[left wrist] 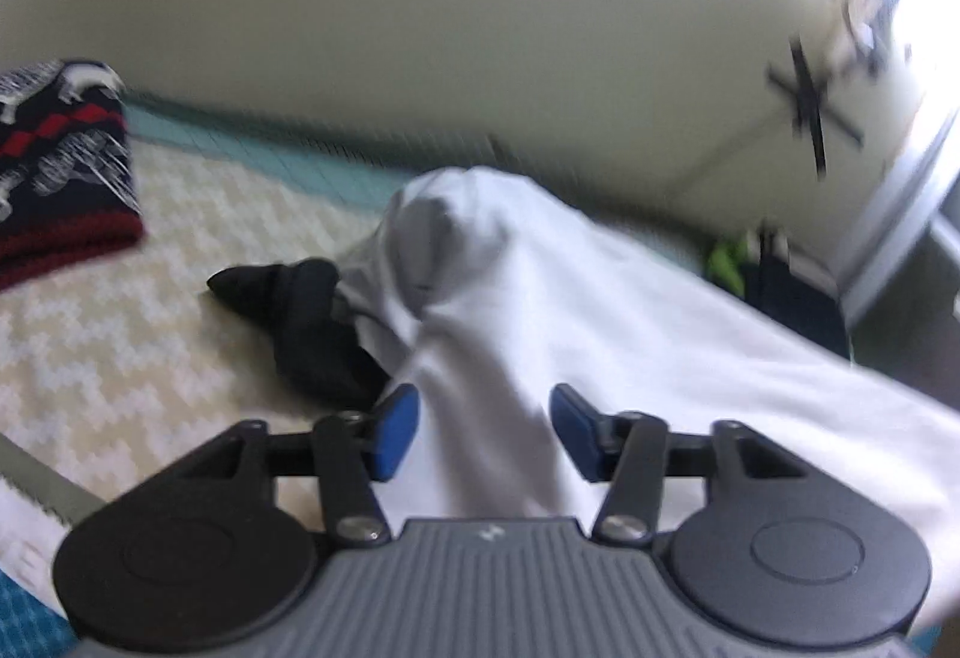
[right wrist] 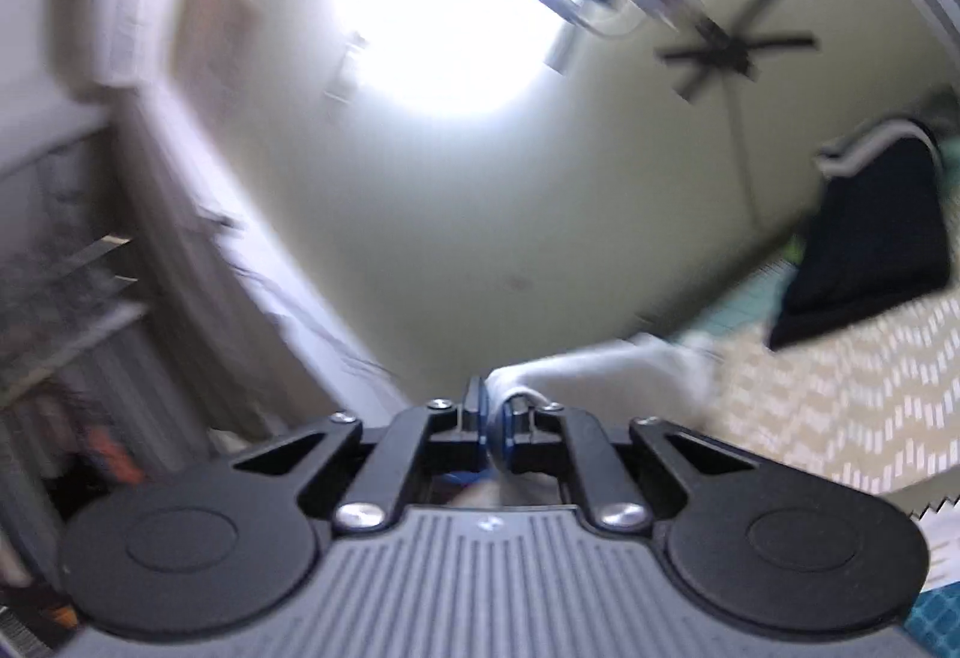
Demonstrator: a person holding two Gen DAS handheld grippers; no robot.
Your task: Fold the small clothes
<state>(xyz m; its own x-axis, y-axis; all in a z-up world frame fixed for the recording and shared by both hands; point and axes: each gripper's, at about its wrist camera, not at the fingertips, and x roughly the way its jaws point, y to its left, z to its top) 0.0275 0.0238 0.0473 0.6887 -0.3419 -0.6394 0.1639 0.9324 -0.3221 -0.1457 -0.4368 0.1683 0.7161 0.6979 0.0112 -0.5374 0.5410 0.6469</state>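
Two grippers are working one white garment (left wrist: pixel 600 310), a soft, smooth cloth that is bunching into rounded folds and a raised hump ahead of the left gripper (left wrist: pixel 483 433). Its blue pads (left wrist: pixel 396 430) are standing apart with a draped ridge of the white cloth running between them; the left pad is lying against the cloth, the right one looks just clear of it, and blur makes it hard to say whether the cloth is being pinched. The right gripper (right wrist: pixel 493 427) is clenched on a thin edge of the same white garment (right wrist: pixel 600 364), which is trailing away to its right in a limp band.

Under the cloth a surface covered in a pale yellow and white zigzag fabric (left wrist: pixel 150 298) is spreading out, with a teal checked border (left wrist: pixel 312 160) at its far edge. Just left of the left gripper's fingers and partly under the white cloth, a crumpled black garment (left wrist: pixel 300 316) is lying in a pointed heap. Farther to the left, a folded knit piece (left wrist: pixel 60 166) with dark blue, white and red patterning and a ribbed maroon hem is sitting well apart. To the far right of the right gripper, a dark folded garment (right wrist: pixel 870 238) with a white-striped edge is resting on the zigzag fabric. A plain cream wall (left wrist: pixel 480 28) is filling the background.
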